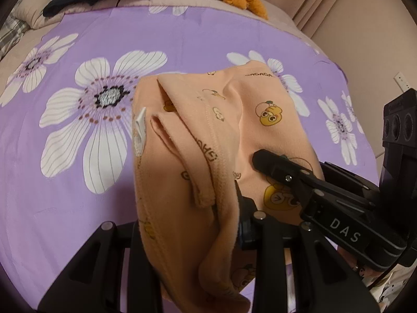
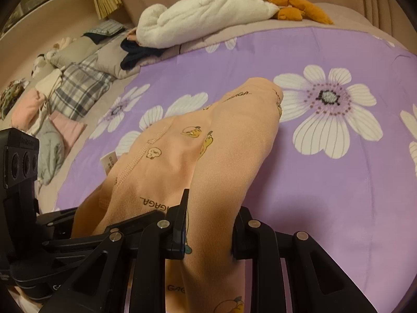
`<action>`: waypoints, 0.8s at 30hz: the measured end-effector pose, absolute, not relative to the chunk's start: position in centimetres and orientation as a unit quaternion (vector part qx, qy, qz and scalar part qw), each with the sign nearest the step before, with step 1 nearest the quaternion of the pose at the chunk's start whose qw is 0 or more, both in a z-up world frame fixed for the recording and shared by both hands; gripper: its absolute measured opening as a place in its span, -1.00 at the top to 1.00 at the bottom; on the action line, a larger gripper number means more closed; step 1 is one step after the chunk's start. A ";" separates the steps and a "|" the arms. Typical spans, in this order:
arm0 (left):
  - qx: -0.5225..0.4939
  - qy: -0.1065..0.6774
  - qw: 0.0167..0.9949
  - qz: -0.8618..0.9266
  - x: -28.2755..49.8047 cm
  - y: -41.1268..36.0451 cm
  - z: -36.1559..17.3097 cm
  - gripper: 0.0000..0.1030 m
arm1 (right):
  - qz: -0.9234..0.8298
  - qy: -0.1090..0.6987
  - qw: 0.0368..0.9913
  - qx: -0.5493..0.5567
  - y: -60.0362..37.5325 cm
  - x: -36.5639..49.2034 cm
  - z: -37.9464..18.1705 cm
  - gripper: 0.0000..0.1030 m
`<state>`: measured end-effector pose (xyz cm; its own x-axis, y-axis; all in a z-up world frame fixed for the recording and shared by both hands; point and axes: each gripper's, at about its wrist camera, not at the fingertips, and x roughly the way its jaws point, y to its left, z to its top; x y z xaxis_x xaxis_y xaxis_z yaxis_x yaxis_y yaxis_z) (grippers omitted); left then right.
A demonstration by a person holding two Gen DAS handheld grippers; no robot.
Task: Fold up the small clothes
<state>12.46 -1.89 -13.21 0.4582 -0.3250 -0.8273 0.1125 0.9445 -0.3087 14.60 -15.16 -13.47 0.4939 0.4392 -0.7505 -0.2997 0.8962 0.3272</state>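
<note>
garment: small peach-orange knit piece (image 1: 234, 120) with cartoon duck prints and "GAGAGA" lettering
state: bunched and partly folded, stitched seams and a white label (image 1: 140, 130) showing
pose: raised at the near end, sloping down away
where: far end over the purple flowered bedspread (image 2: 338, 195)

garment (image 2: 208, 140) on bedspread (image 2: 338, 195), plush toy (image 2: 198, 15) behind

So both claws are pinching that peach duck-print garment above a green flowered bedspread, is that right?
Not quite: the bedspread is purple with white flowers, not green, as the right wrist view shows. The rest holds: the left claw and the right claw each pinch the peach duck-print garment.
</note>
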 end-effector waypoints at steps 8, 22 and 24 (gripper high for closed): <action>-0.111 0.525 0.836 -0.119 12.7 -1.4 -15.3 0.36 | 0.211 0.480 0.848 0.081 -14.7 14.9 -15.6 0.50; -0.114 0.533 0.833 -0.095 12.0 -0.5 -15.2 -0.11 | 0.182 0.491 0.848 0.081 -15.9 14.8 -16.1 0.28; -0.102 0.520 0.844 -0.080 11.5 -0.1 -14.3 -0.35 | 0.168 0.487 0.854 0.071 -16.1 14.5 -15.6 0.15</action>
<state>11.52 -0.12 -14.29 0.4467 -0.2408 -0.8616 0.0279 0.9664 -0.2556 14.55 -16.15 -15.58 0.4696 0.3563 -0.8078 -0.2175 0.9334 0.2853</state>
